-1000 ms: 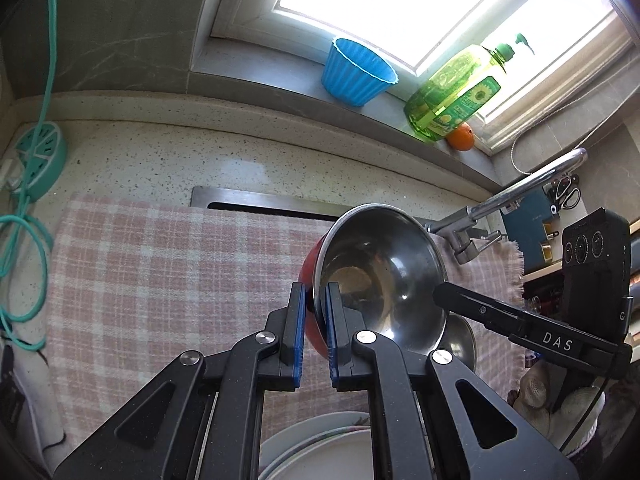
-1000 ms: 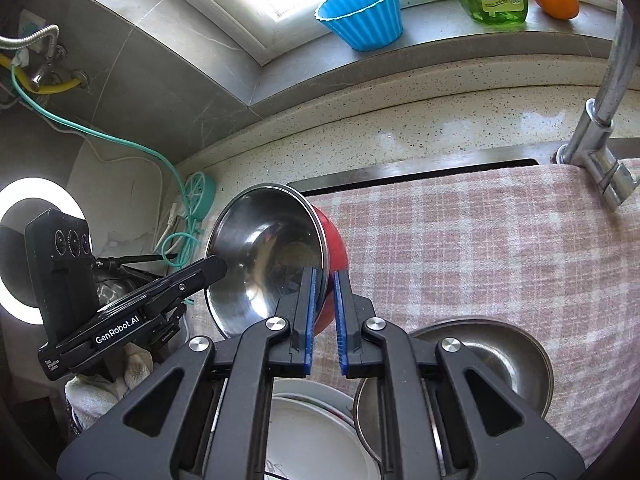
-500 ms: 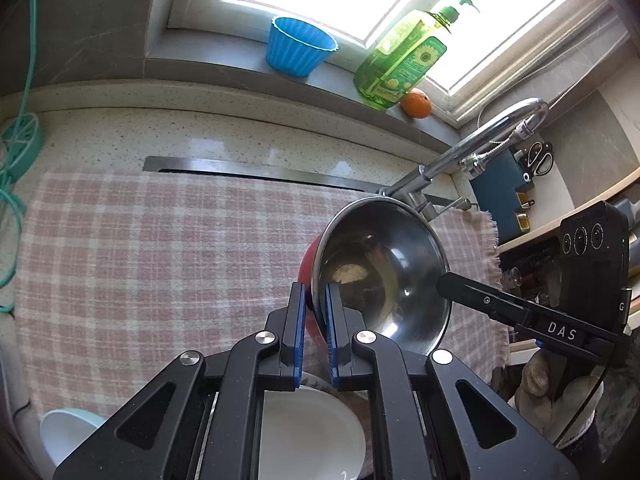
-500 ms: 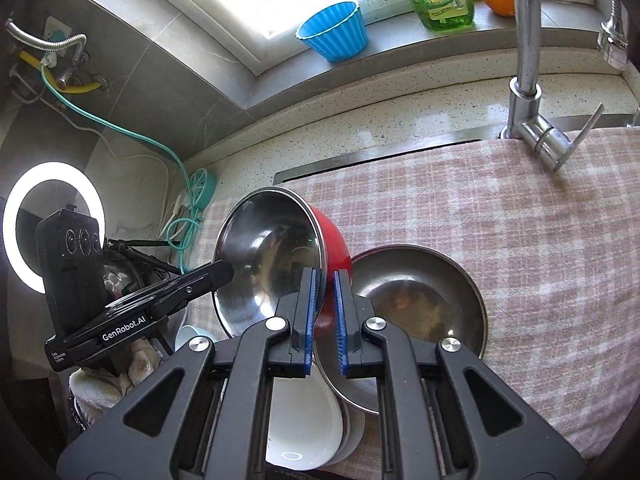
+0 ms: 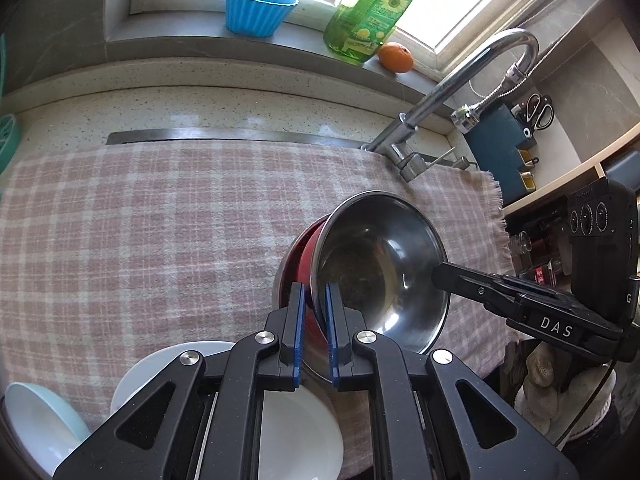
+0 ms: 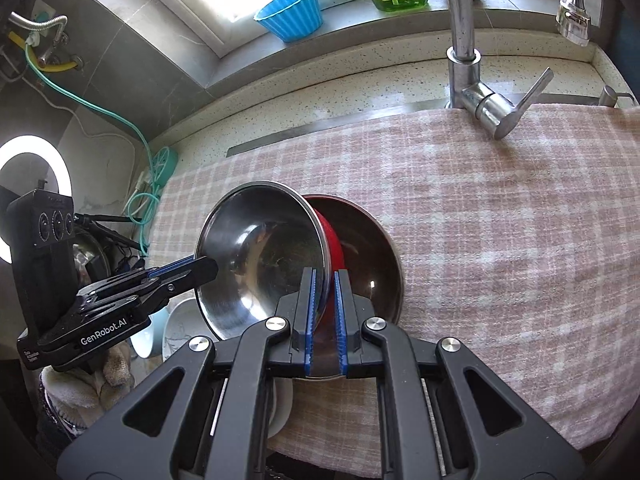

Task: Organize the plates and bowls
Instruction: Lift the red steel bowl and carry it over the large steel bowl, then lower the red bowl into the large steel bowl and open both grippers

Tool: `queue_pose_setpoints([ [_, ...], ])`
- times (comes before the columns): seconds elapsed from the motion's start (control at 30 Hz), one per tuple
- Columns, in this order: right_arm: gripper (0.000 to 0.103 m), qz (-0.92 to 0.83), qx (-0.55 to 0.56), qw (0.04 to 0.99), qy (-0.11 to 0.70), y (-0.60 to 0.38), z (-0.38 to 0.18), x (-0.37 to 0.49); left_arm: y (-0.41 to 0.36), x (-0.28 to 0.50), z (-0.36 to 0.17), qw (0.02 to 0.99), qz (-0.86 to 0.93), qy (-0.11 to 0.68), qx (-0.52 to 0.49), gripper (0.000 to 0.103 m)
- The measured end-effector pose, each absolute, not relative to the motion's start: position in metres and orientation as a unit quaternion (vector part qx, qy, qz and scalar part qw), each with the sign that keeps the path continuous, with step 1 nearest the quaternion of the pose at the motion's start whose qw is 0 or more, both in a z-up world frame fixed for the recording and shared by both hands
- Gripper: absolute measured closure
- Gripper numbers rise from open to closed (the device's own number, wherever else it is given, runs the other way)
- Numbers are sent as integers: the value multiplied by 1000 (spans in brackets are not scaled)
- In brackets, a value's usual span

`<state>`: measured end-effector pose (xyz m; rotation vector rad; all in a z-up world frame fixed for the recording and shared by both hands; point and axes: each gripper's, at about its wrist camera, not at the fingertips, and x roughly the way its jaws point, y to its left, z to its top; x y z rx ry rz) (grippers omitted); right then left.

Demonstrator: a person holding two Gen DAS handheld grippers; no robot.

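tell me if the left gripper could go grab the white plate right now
Probably not as things stand: the left gripper is shut on the rim of the red bowl, shared with the right gripper. The white plate lies uncovered just below it, so it must release first.

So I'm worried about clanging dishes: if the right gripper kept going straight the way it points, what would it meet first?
Probably the larger steel bowl lying on the checked cloth, just past the red-sided bowl that the right gripper grips by the rim. Depth is unclear.
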<state>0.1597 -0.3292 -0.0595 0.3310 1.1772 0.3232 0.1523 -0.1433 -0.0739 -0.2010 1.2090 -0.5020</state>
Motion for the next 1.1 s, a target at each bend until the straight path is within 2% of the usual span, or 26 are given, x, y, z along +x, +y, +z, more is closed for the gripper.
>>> queue_pose_setpoints([
  [0.2,94,141,104,810,560,-325,-72,159,-158,144,-82,793,-225,563,-51,95],
  [0.8,94,127,78,799,582,-323,-93,168,-172,144,-102,785,-213,582,-7,94],
  [0.93,91,128,75,797,585,-322,-96,168,-174,146,-105,782,-213,585,-8,95],
  [0.97,91,128,73,797,585,-321,-97,168,-175,146,-106,782,-213,586,-6,92],
  [1.03,85,127,73,798,585,-320,-98,168,-177,147,-106,781,-214,586,-5,87],
  [1.1,80,127,76,802,579,-320,-96,168,-177,146,-105,783,-214,584,-7,87],
])
